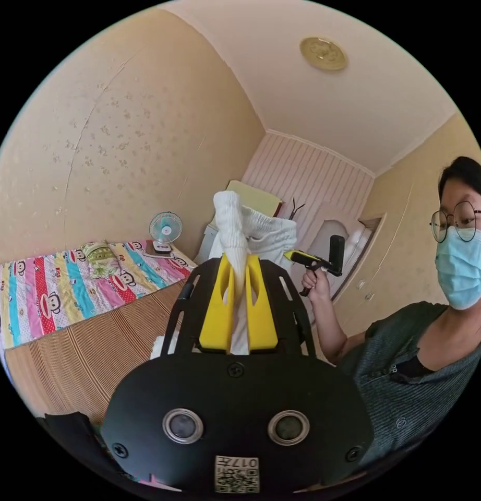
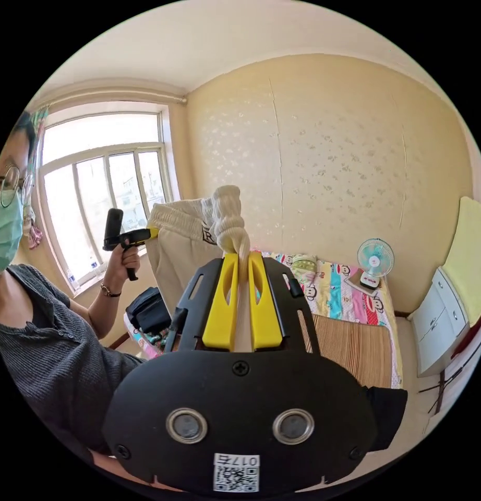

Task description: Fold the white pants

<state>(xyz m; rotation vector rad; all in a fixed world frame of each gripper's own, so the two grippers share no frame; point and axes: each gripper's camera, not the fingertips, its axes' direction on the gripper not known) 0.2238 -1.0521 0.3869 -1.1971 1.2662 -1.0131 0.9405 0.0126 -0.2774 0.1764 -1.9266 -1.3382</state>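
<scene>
A: Where are the white pants [image 1: 261, 229]?

B: In the air above the bed [image 1: 79, 349], held up by the waistband between the 2 grippers.

A: And the grips?

B: The left gripper [image 1: 239, 266] has its yellow jaws closed on a bunched bit of waistband. The right gripper [image 2: 242, 261] is likewise closed on its end of the band, and the legs hang below.

A: Any folding done?

B: None that I can see. I judge this the start: the pants must be laid out on the bed, then folded.

white pants [image 1: 261, 229], yellow jaws (striped cartoon bedspread [image 1: 68, 292])
</scene>
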